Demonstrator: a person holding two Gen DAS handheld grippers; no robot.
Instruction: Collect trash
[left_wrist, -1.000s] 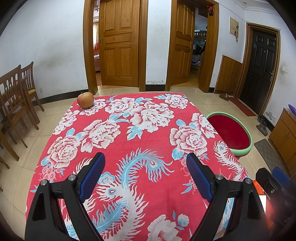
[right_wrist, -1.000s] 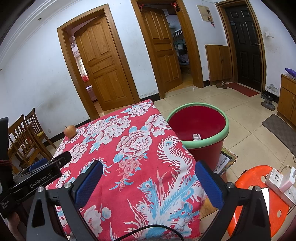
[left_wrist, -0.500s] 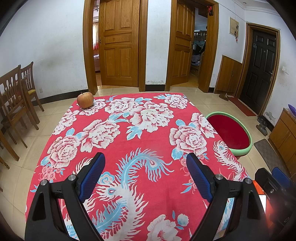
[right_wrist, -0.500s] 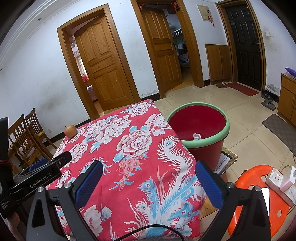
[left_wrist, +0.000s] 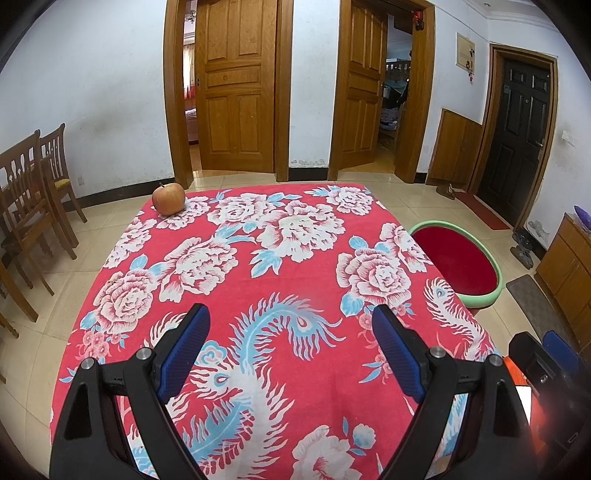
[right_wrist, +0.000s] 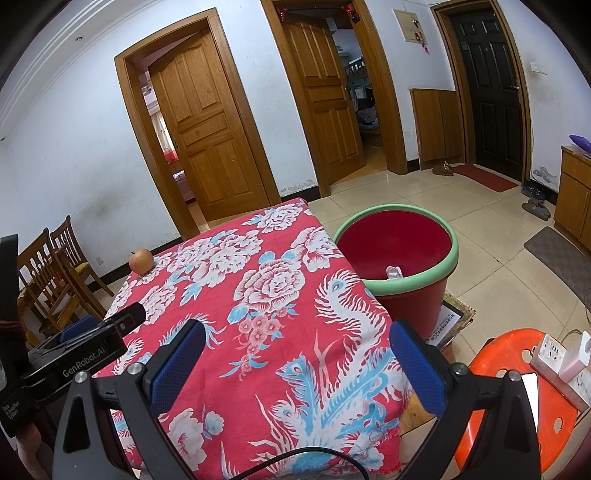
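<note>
Left gripper: blue fingers spread wide, holding nothing, above the red flowered tablecloth.
Apple: far corner of the tablecloth.
Right gripper: spread wide, holding nothing.
Red bucket: just beside the tablecloth, white trash inside.

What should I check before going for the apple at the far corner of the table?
1. Left gripper open and holding nothing: ok.
2. Right gripper open and holding nothing: ok.
3. Apple in view, upright on the far left corner of the tablecloth: ok.
4. Path across the cloth to the apple free of other things: ok.
5. Red bucket open-topped beside the table's right edge, with one pale item already inside: ok.
6. Whether the apple counts as trash: cannot tell.
</note>
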